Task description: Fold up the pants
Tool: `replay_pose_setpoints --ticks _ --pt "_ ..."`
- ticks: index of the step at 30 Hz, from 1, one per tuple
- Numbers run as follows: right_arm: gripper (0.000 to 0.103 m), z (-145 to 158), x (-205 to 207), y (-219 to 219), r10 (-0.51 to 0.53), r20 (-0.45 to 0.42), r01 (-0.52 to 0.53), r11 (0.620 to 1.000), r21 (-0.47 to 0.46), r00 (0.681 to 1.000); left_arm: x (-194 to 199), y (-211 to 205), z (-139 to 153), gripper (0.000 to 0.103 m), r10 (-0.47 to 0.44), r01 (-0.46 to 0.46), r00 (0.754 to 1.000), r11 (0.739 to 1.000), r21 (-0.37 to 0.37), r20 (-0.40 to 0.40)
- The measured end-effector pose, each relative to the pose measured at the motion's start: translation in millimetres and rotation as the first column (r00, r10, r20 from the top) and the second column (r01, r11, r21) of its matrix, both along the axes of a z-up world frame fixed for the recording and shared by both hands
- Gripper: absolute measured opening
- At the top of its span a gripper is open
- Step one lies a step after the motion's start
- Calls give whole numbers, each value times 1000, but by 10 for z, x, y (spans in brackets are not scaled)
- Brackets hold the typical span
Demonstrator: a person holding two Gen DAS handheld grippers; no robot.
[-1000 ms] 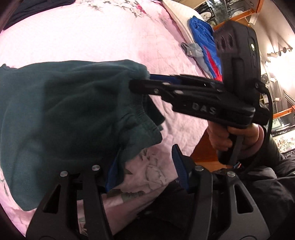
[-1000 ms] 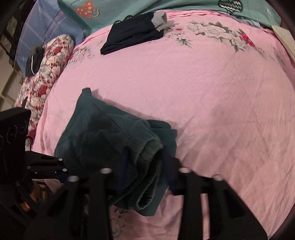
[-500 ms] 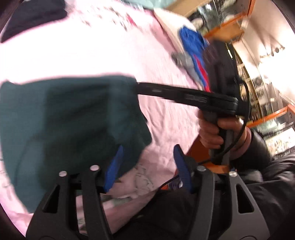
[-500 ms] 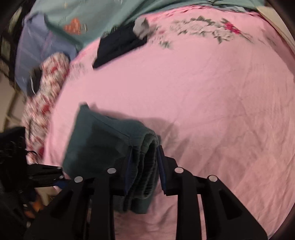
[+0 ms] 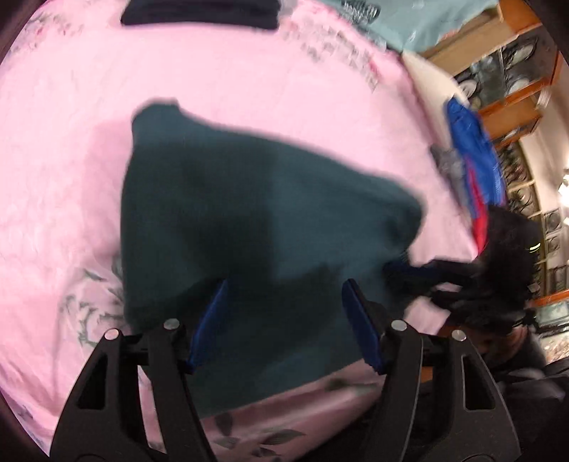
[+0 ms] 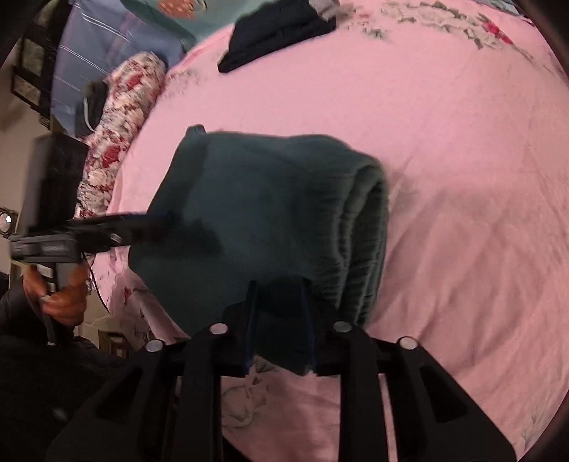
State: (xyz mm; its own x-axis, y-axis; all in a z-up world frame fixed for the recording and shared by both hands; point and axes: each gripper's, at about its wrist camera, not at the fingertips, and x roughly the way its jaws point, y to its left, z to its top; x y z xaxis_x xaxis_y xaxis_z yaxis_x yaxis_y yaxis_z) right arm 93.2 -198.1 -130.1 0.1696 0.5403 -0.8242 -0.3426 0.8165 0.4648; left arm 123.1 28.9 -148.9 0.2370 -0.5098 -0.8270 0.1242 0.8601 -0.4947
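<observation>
- The dark green pants (image 6: 270,220) lie as a folded bundle on the pink bedsheet (image 6: 462,160), toward the near edge of the bed.
- No boxes, baskets or other containers show in either view; loose clothing lies straight on the bedding.
- In the right wrist view the bundle's long axis runs from the near side toward the far left, where 1 narrow corner sticks out.
- Its ribbed waistband (image 6: 362,227) forms a thick double roll down the right side of the bundle, and the near end of that roll curves toward the right gripper.
- The right gripper (image 6: 279,323) is clenched on the near edge of the pants, with cloth pinched between its 2 blue pads (image 6: 251,320).
- The left gripper (image 5: 284,323) has its jaws spread wide; its blue pads (image 5: 362,327) sit on either side of the near part of the cloth, which is blurred by motion, and do not pinch it.
- In the right wrist view the left gripper's fingers reach in from the left, and their tips overlap the bundle's left edge.
- A folded dark garment (image 6: 281,28) lies far off on the sheet, well apart from the pants.
- A blue and red garment (image 5: 476,156) lies at the right edge of the bed in the left wrist view.
- A floral bolster (image 6: 117,124) lies along the left side of the bed.
</observation>
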Motion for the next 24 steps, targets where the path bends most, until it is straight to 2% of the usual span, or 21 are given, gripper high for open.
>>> replay_pose_setpoints --ticks 2,4,6,7,9,12,14,16,18,21,24 --pt "16 -9 18 -62 -23 -18 24 1000 6 1000 -59 -70 17 68 -44 42 997 998 49 55" --pt "16 7 31 -55 -22 -27 21 1000 -3 999 -70 -116 65 68 -80 74 995 993 92 57" --pt "19 99 26 15 -1 -28 0 999 -35 1000 -70 -68 153 68 -77 73 996 995 74 49" --pt "24 171 32 48 8 -18 -9 999 -46 1000 -95 10 226 68 -61 58 996 997 42 64" --pt "29 382 -4 109 24 45 -23 999 -30 999 -126 147 301 74 -17 17 995 1000 11 94" --pt "35 561 102 141 -12 138 9 1000 20 990 -122 192 173 76 8 -12 998 998 65 64" --pt "35 491 244 130 -71 144 71 997 2 987 -138 152 61 76 7 -13 998 995 101 60" --pt "34 199 403 104 -106 76 111 992 -57 991 -170 92 61 76 -20 7 995 991 137 93" --pt "34 105 436 82 -113 57 114 993 -28 992 -170 77 64 76 -33 19 996 986 163 85" --pt "41 317 358 27 -114 62 113 993 18 992 -148 129 210 76 -7 -3 997 993 119 79" --pt "50 550 191 -181 -161 122 154 986 69 979 -97 68 321 76 6 -12 995 998 61 101"
